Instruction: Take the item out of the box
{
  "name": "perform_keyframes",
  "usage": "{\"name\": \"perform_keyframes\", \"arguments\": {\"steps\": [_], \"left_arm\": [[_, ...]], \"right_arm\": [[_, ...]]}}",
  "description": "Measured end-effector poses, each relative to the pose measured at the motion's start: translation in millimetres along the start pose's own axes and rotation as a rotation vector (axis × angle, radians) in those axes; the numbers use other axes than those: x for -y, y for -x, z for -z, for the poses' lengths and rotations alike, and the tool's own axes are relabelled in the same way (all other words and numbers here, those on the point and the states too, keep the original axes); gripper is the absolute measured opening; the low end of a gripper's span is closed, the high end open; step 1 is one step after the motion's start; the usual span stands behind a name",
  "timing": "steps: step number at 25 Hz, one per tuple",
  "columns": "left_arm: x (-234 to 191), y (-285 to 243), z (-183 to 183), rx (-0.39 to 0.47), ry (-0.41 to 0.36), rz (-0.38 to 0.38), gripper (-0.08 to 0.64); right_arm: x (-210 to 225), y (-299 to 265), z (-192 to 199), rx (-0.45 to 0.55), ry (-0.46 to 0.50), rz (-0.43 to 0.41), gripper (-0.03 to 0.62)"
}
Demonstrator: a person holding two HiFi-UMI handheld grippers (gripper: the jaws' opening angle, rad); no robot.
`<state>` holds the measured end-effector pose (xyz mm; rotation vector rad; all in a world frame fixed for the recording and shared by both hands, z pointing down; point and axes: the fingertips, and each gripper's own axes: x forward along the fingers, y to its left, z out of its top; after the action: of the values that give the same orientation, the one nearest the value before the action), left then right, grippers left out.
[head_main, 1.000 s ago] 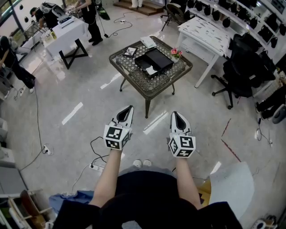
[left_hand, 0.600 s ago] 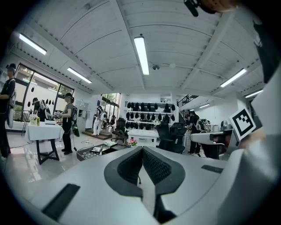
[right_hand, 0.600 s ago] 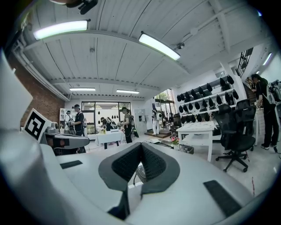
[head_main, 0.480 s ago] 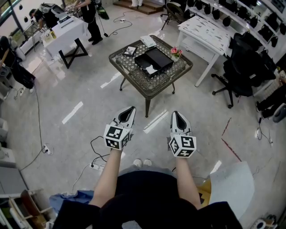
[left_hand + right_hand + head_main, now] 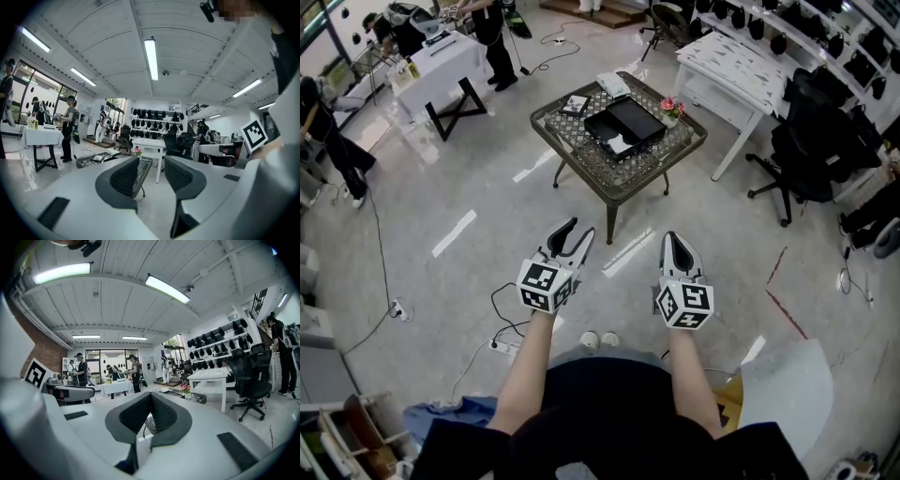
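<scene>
A low dark bench [image 5: 577,150] with a patterned top is seen well ahead of both tools, and an open stretch of pale floor [image 5: 478,202] lies between. A black box [image 5: 630,120] is set near the middle of the bench. A white item [image 5: 619,144] is seen lying at its near end. Pink flowers [image 5: 672,109] stand just beside the box on the right. A small dark framed thing [image 5: 575,104] and a white stack [image 5: 612,84] lie toward the far edge. A white table [image 5: 736,66] and a black office chair [image 5: 820,141] stand off to the right. At the upper left, people are gathered at a cloth-covered table [image 5: 441,61]. A power strip [image 5: 501,347] lies on the floor near the person's feet.

The left tool [image 5: 578,229] is held out level. Its jaws have just been opening and are now spread partway, with nothing between them. The right tool [image 5: 675,238] is held alongside, its jaws pressed together on nothing. Neither tool touches anything.

Black-and-white square markers are carried on each tool's cube. Print on the things on the bench is too small to be read.
</scene>
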<state>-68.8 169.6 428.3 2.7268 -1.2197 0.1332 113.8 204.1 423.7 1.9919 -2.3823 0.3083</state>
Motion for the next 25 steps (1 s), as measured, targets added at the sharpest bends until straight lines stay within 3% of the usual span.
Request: {"name": "perform_keyframes", "arguments": {"steps": [6,25], "left_arm": [[2,1,-2,0.013,-0.012,-0.013,0.258],[13,-21,6,0.017,0.014,-0.058,0.261]], "right_arm": [[2,-1,2,-0.001,-0.006,-0.009,0.003],[36,-23,9,-0.012,-0.012,-0.04,0.003]]}}
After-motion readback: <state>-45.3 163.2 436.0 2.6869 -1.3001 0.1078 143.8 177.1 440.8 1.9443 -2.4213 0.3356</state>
